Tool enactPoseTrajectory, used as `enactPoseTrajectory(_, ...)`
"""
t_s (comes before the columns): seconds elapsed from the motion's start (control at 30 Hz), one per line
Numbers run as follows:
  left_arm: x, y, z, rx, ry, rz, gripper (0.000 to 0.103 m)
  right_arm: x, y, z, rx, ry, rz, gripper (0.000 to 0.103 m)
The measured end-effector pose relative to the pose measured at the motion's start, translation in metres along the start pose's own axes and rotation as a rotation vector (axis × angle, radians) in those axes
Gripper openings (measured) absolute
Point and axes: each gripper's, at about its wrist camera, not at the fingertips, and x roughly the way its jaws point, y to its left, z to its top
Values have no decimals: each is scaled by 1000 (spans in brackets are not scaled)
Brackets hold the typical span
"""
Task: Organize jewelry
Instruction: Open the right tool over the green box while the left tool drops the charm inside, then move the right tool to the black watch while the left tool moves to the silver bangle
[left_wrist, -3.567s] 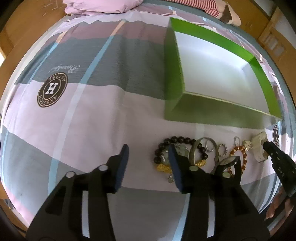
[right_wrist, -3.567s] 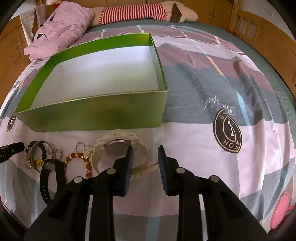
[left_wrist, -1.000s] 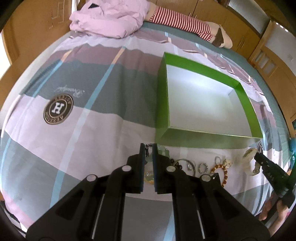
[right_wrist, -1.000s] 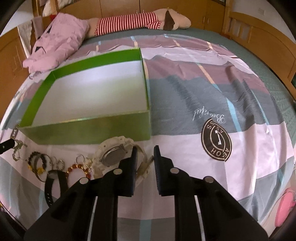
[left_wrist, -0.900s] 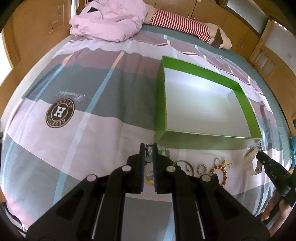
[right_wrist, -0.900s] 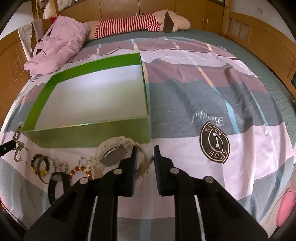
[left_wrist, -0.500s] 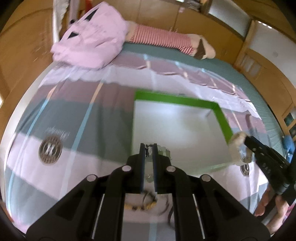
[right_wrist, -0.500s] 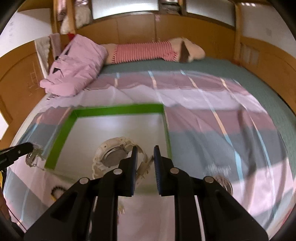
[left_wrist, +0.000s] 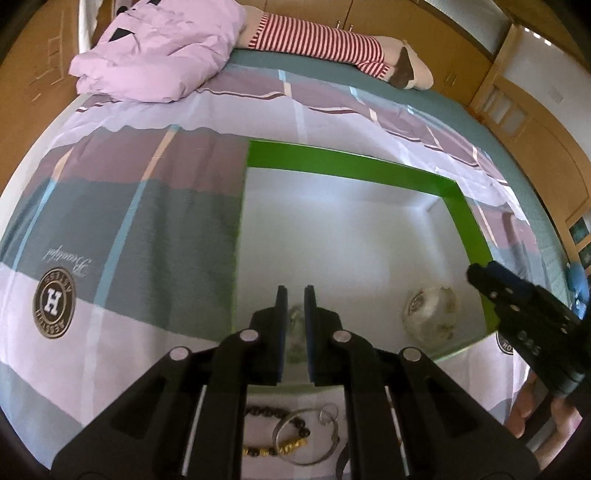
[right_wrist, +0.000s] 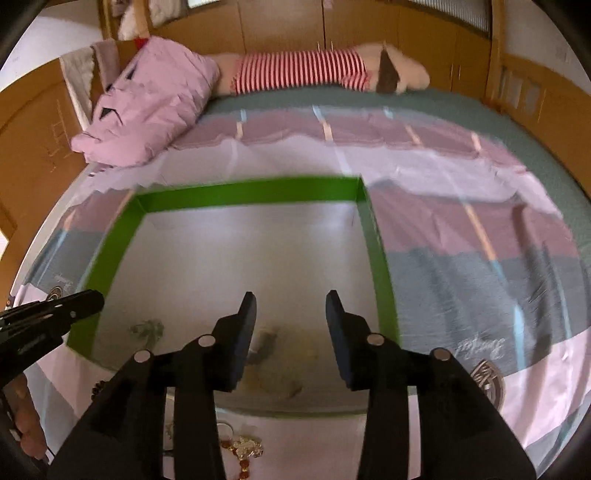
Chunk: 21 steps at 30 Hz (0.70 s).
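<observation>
Nearest, outside the green box's (left_wrist: 354, 162) front wall, 2 bracelets (left_wrist: 291, 439) lie on the bedspread (left_wrist: 122, 229). The box's far half is bare white floor. Only the left view shows the white watch (left_wrist: 430, 314) clearly; the right view blurs it. The left gripper (left_wrist: 295, 295), nearly closed, has a small silvery piece (left_wrist: 295, 325) between its tips; grip uncertain. The right gripper (right_wrist: 290, 301) is spread above the watch.
</observation>
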Motion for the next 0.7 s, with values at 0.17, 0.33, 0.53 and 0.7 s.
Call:
enactPoseTrajectory(0.17,-26,-6,-32,35,8,-3,24,-17,14,-32,-56,85,76,40)
enactPoseTrajectory(0.33,-17,-5,-93,95,75,114,26,-2,37,-79,-139,256,164,40)
enactPoseTrajectory(0.53,-5,-4,-99,99,91,156,35,4,60,-104,-223,308,170,40)
enactPoseTrajectory(0.7,8,-1,-103,102,102,199,39,2,56,-97,-161,278,204,40)
